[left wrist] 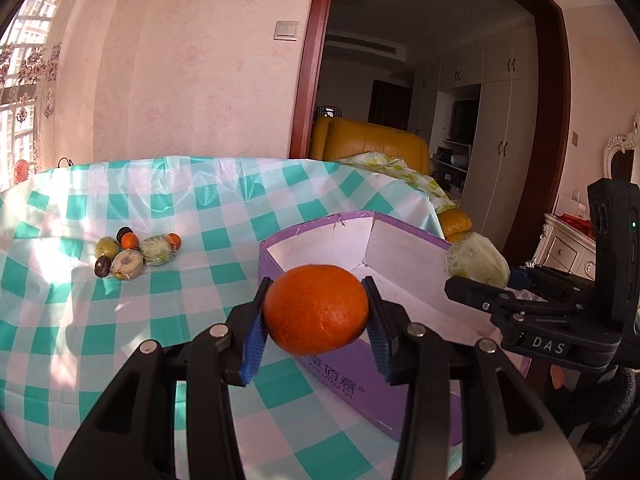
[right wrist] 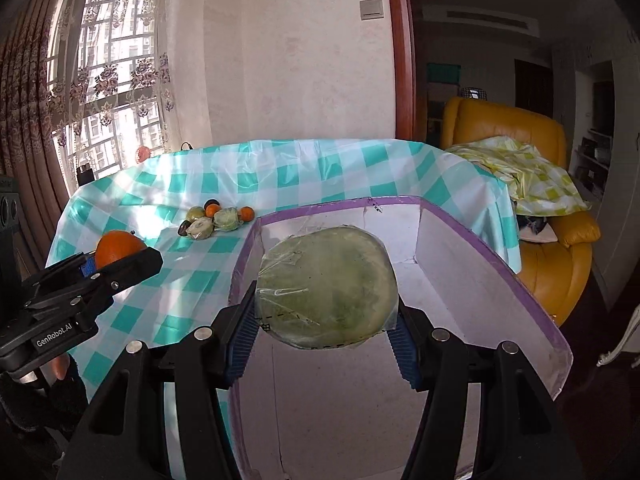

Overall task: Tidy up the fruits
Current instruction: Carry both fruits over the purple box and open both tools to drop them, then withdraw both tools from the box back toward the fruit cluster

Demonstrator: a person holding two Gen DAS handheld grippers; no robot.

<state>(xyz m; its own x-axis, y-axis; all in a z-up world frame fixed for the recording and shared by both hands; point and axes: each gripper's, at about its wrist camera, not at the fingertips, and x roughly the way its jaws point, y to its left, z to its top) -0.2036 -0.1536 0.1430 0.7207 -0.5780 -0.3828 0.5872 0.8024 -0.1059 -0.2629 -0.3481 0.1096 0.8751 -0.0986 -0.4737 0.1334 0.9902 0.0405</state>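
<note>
Left gripper point(left wrist: 316, 312) jaws clamping orange point(left wrist: 316, 308), right gripper point(right wrist: 326, 300) jaws clamping wrapped melon point(right wrist: 326, 288)

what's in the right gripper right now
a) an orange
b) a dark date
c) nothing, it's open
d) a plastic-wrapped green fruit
d: in the right wrist view the right gripper has its blue pads closed on the plastic-wrapped green fruit, held above the purple box, while the orange sits in the left gripper.
</note>
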